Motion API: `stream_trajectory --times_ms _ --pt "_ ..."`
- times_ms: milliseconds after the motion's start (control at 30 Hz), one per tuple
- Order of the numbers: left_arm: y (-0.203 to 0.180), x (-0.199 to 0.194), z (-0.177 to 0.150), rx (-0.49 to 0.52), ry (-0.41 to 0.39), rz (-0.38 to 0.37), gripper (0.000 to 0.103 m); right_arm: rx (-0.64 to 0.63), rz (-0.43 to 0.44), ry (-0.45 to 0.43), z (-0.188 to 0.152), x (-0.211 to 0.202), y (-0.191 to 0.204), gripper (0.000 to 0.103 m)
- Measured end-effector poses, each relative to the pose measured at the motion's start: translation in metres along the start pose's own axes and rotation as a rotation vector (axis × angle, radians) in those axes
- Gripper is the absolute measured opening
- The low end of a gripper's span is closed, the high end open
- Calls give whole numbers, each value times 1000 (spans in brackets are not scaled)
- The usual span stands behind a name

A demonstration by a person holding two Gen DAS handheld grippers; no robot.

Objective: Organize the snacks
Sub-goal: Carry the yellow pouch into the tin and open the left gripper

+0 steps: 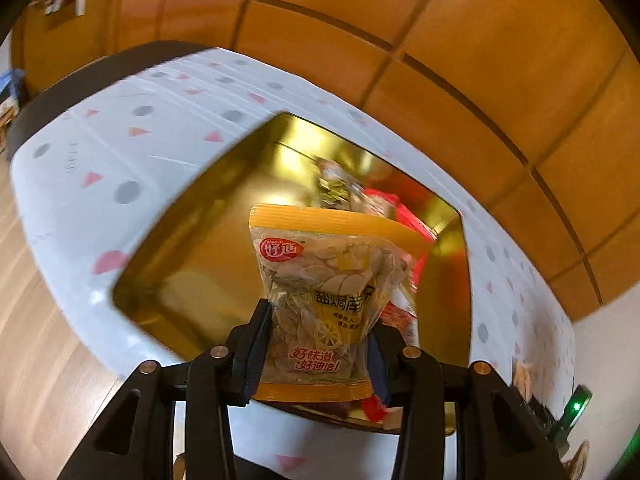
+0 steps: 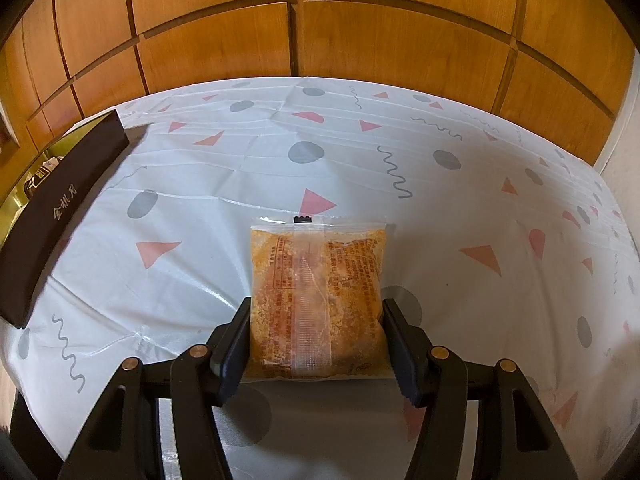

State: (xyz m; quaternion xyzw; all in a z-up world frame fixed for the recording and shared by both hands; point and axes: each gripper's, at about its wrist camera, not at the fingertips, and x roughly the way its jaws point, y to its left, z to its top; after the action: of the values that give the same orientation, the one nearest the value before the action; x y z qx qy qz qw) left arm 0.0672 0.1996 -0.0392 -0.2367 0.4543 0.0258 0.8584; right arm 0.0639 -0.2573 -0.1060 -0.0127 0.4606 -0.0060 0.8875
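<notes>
Nearest our left lens, the left hand-held gripper is clamped on the lower half of a yellow-trimmed snack bag, which hangs over the open gold-lined box where other packets already lie toward its far right corner. On the right we see the right hand-held gripper with a finger at each side edge of a flat orange crumb pouch lying near the front edge of the patterned surface, apparently pinched, the dark box wall well off at the left edge. We judge both packs light, soft, slick-filmed and crushable, so hold them gently across the body or by the stiffer sealed ends.
</notes>
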Motion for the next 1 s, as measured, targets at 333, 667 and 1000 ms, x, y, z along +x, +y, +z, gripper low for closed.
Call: stream_trajectory --times_ms 333,667,1000 --pt "-36 78 13 102 196 24 46 7 2 2 0 1 -1 62" --pt "-35 72 18 160 152 192 50 8 4 2 0 1 -1 62" --pt "-39 49 8 193 56 231 68 9 2 21 3 1 -2 62"
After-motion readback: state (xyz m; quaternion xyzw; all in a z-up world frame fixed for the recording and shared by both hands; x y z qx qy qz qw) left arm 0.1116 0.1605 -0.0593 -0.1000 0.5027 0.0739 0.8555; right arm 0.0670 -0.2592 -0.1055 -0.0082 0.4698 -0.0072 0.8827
